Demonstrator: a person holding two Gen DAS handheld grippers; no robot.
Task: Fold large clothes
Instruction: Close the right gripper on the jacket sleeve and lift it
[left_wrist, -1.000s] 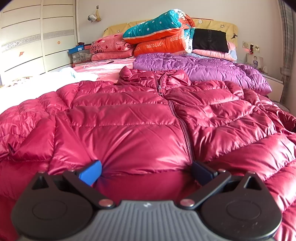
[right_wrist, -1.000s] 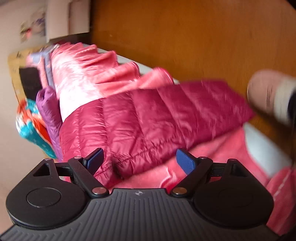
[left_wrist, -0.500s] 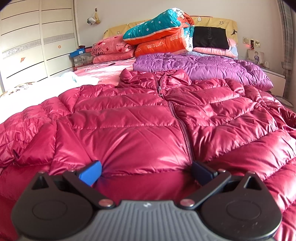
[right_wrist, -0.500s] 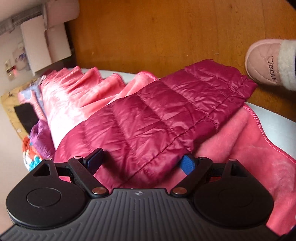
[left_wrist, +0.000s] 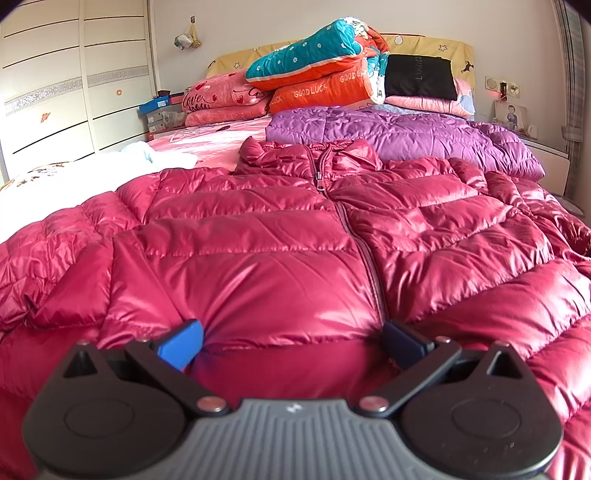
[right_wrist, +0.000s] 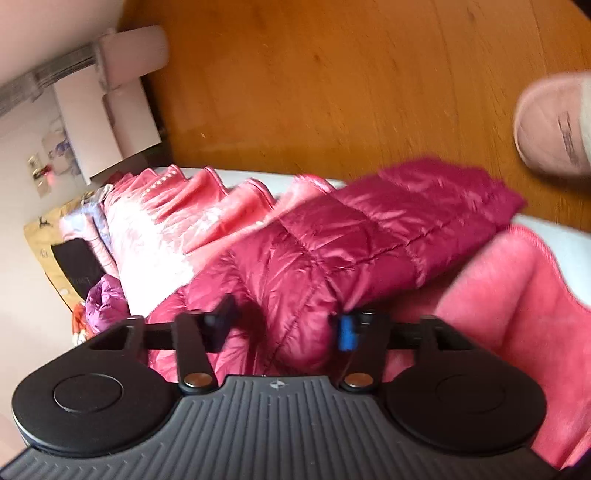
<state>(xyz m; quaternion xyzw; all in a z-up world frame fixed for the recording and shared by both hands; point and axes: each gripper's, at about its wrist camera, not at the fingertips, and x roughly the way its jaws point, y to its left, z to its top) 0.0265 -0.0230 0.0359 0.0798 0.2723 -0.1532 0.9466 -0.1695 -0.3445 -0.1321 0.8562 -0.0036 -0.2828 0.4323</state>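
Right hand-held gripper (right_wrist: 282, 330): jaws have just been closing, now half-narrowed around a bunched sleeve (right_wrist: 399, 225) of the red down jacket (left_wrist: 295, 258); whether the pads press yet is blurred.
Left hand-held gripper (left_wrist: 291, 343): jaws wide, straddling the jacket's bottom hem, the padding bulging between them without a clear pinch.
Jacket: spread front-up and zipped on the bed (left_wrist: 221, 147), collar far from the left camera.
Progress: no fold is visible on the body; sleeves and body look left to do, judging by how flat it lies.
Edges: the sleeve cuff hangs over the bed's side above the wooden floor (right_wrist: 332, 92), near a person's slipper (right_wrist: 554, 125).
Open room: purple jacket (left_wrist: 388, 136) and stacked bedding (left_wrist: 325, 74) crowd the head end.
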